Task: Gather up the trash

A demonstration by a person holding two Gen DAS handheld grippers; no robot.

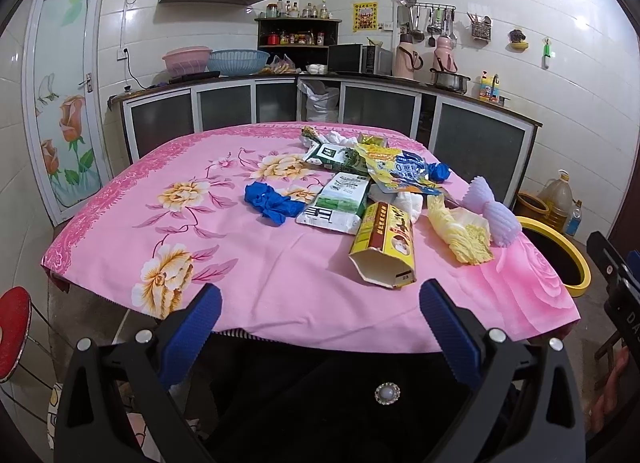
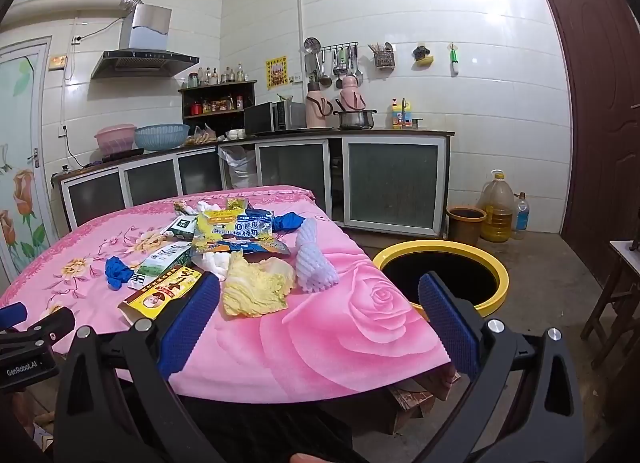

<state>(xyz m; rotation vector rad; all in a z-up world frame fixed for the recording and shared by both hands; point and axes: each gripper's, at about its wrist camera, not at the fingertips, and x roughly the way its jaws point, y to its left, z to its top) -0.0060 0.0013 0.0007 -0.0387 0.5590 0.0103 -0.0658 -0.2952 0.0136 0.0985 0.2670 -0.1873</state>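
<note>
A pile of trash lies on the pink flowered tablecloth (image 1: 224,263): a yellow-red carton (image 1: 386,251), a green-white milk carton (image 1: 340,203), a blue glove (image 1: 270,201), a cabbage leaf (image 1: 460,231), a white foam net (image 1: 494,211) and a yellow snack bag (image 1: 396,171). My left gripper (image 1: 320,315) is open and empty at the table's near edge. My right gripper (image 2: 320,307) is open and empty near the cabbage leaf (image 2: 256,289) and the yellow-red carton (image 2: 164,293). A yellow-rimmed black bin (image 2: 500,269) stands on the floor right of the table.
Kitchen cabinets (image 2: 392,183) run along the far wall. An oil jug (image 2: 496,207), a bottle (image 2: 521,215) and a brown pot (image 2: 466,225) stand in the corner. A wooden stool (image 2: 624,295) is at the right, a red stool (image 1: 14,331) at the left.
</note>
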